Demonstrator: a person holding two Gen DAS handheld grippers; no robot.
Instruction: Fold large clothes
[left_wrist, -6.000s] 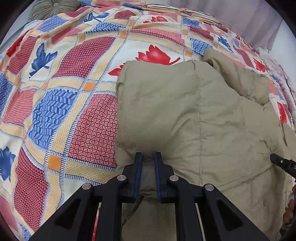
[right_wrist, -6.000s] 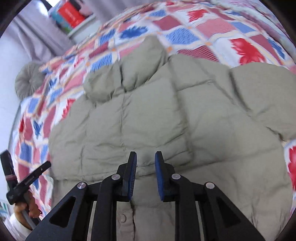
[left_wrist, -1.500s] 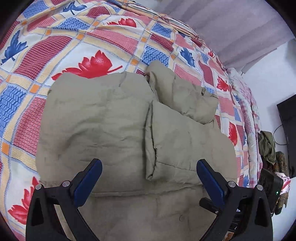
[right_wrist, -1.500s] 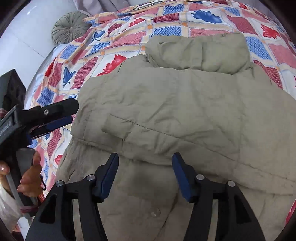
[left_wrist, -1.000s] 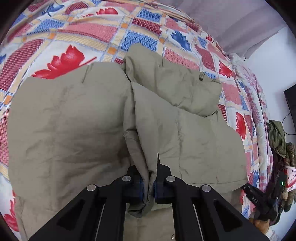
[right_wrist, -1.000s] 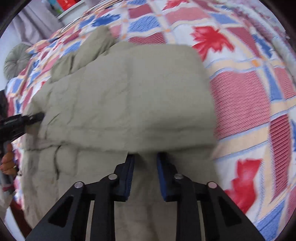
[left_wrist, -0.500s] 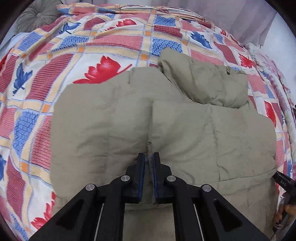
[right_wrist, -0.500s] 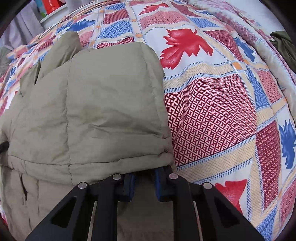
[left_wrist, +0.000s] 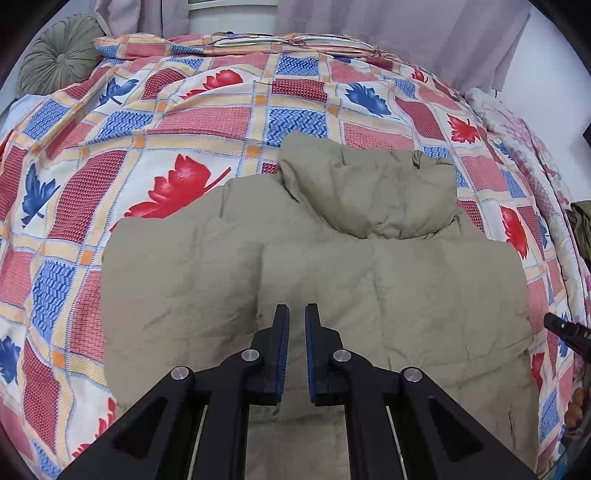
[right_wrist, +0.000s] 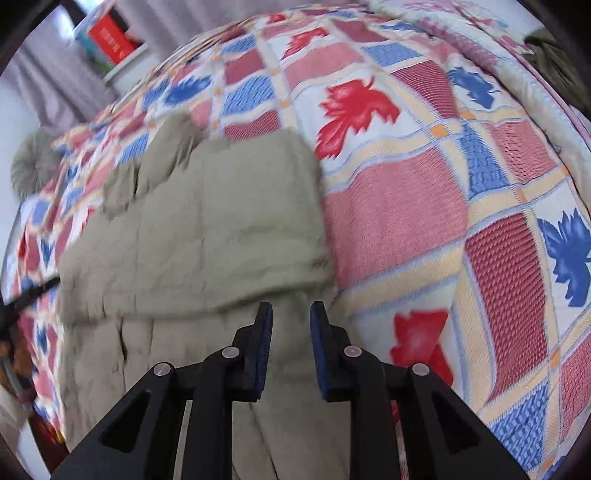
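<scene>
Bed (left_wrist: 177, 122) with a patchwork leaf quilt fills both views, with plenty of bare quilt on every side of the work. Khaki padded jacket (left_wrist: 332, 266) lies flat across the middle, sleeves folded in over the body, hood (left_wrist: 369, 192) bunched at the far end.

Jacket looks puffy and soft: light for its bulk, springy, probably slick-shelled (folds may creep back open). Best hold, I judge, is a thick pinch at the hem corners or through a folded sleeve edge, not a single layer.

Left gripper (left_wrist: 296, 332) sits over the jacket's middle, jaws a narrow slit apart, nothing between them. Right gripper (right_wrist: 291, 325) hovers at the jacket's right edge, jaws parted and empty (view blurred).

Bed edge runs close on the right, past a paler quilt (right_wrist: 517, 85).
</scene>
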